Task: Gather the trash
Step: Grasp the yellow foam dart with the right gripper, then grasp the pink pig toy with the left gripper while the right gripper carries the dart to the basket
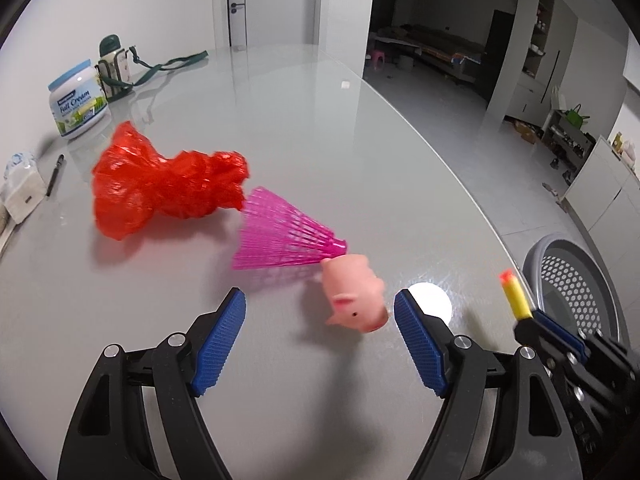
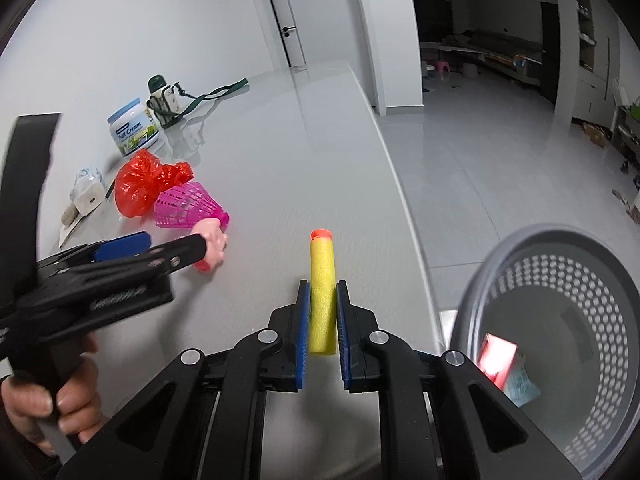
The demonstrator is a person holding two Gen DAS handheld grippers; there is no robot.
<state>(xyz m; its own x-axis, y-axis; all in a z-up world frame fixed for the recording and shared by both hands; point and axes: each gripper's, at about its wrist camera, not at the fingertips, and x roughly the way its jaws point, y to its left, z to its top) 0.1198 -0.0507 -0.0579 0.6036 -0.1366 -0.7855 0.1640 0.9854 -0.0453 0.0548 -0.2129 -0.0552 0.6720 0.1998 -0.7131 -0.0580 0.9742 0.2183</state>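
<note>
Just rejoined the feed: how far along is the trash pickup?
Done: one red packet lies in the basket. In hand: the right gripper is shut on a foam dart; the left gripper is open near the pig toy. Left: pig, shuttlecock, red bag, white ball.

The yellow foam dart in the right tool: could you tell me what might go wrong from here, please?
1. The foam dart is pinched only at its lower half by the right tool; soft foam might slip before reaching the grey basket beside the table.
2. The open left tool has the pink pig toy off-centre, near its right pad, so closing could nudge it aside or into the white ball.
</note>
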